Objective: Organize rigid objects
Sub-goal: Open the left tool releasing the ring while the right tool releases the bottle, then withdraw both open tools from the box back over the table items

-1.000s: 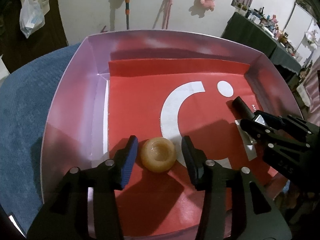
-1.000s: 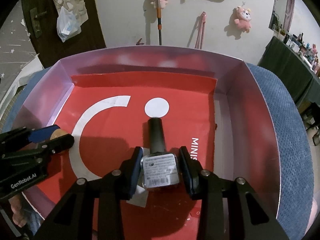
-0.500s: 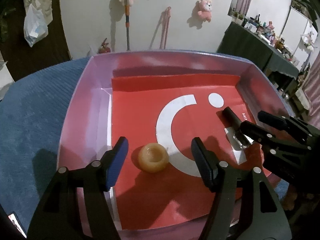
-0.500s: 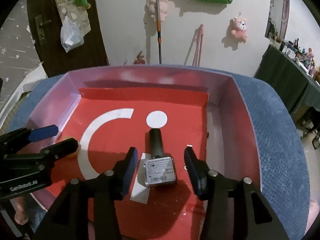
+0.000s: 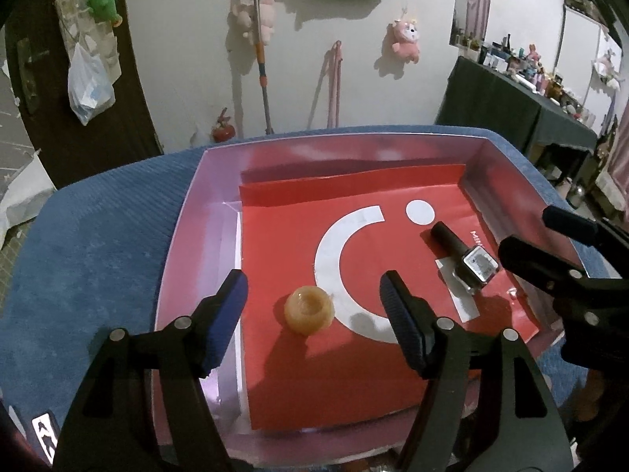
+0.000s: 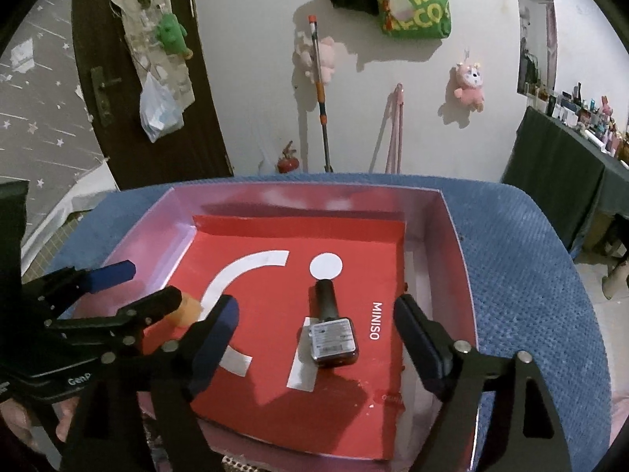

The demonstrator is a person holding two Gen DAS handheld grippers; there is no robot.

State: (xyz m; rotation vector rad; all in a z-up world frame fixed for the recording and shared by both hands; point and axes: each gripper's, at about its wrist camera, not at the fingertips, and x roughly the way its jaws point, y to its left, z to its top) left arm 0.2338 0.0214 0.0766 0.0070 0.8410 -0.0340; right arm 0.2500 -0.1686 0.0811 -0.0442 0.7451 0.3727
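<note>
A shallow pink box (image 5: 184,232) lined with red MINISO paper sits on a blue cloth. In it lie a tan round cup-like piece (image 5: 309,308) and a small dark bottle (image 5: 468,259) on its side. My left gripper (image 5: 314,314) is open and empty, raised above the tan piece. My right gripper (image 6: 314,338) is open and empty, raised above the bottle (image 6: 332,330). The tan piece (image 6: 188,310) shows partly behind the left gripper in the right wrist view. Each gripper shows in the other's view.
The box (image 6: 452,236) rests on a blue-covered surface (image 6: 530,275). Behind stands a white wall with plush toys, a mop handle (image 5: 261,67) and a dark door (image 6: 118,78). A dark table (image 5: 511,110) with small items stands at the right.
Both grippers opened wide and pulled up and back from the box. The tan piece and the bottle stay lying on the red paper, released.
</note>
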